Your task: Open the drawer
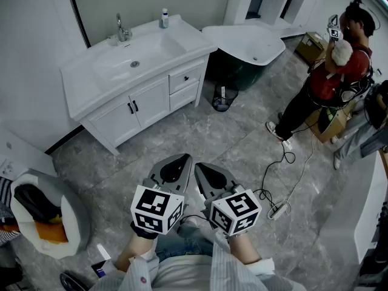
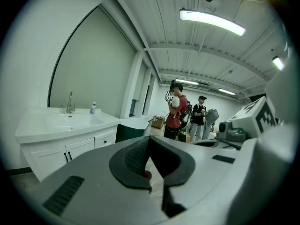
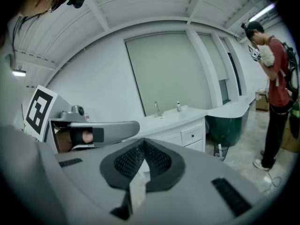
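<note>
A white vanity (image 1: 130, 71) with a sink stands against the far wall. Its two drawers sit at the right end, the upper drawer (image 1: 185, 77) over the lower drawer (image 1: 183, 96), both closed, each with a small dark knob. The same drawers appear small in the left gripper view (image 2: 105, 138) and in the right gripper view (image 3: 192, 136). My left gripper (image 1: 174, 167) and right gripper (image 1: 209, 176) are held side by side close to my body, far from the vanity. Both are shut and hold nothing; the jaw tips meet in each gripper view (image 2: 149, 142) (image 3: 143, 144).
A white and dark green bathtub (image 1: 245, 44) stands right of the vanity, with a small black bin (image 1: 223, 97) between them. A person in a red top (image 1: 330, 71) stands at the right near cardboard boxes. A cable and power strip (image 1: 279, 210) lie on the grey floor. A white container (image 1: 42, 214) sits at my left.
</note>
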